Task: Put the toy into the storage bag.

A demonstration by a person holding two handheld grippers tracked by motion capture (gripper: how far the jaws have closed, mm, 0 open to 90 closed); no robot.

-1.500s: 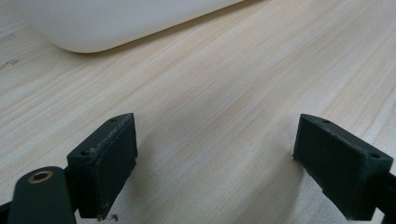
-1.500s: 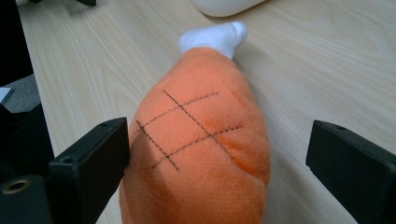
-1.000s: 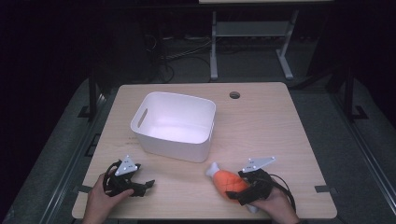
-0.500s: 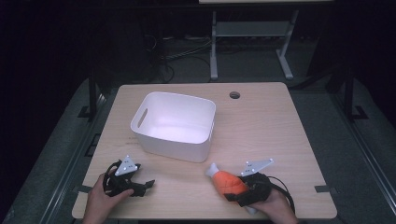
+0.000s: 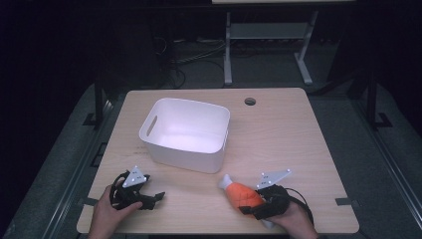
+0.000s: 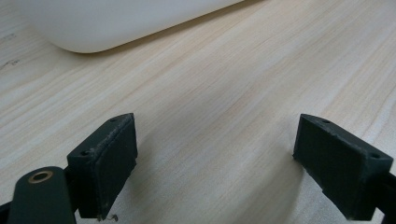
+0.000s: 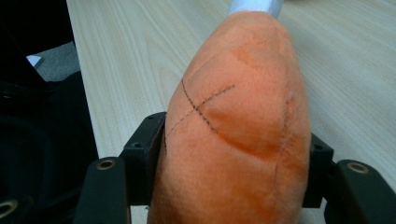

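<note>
Between right gripper jaws: plush drumstick

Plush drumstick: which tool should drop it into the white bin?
Right. The right tool is already shut on the plush drumstick, near the bin. The left tool is open, holding nothing.

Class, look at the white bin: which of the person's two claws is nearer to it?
Left. The left claw rests on the table just in front of the white bin's near left corner, open. The right claw, clamped on the orange plush drumstick, sits farther off to the bin's front right.
</note>
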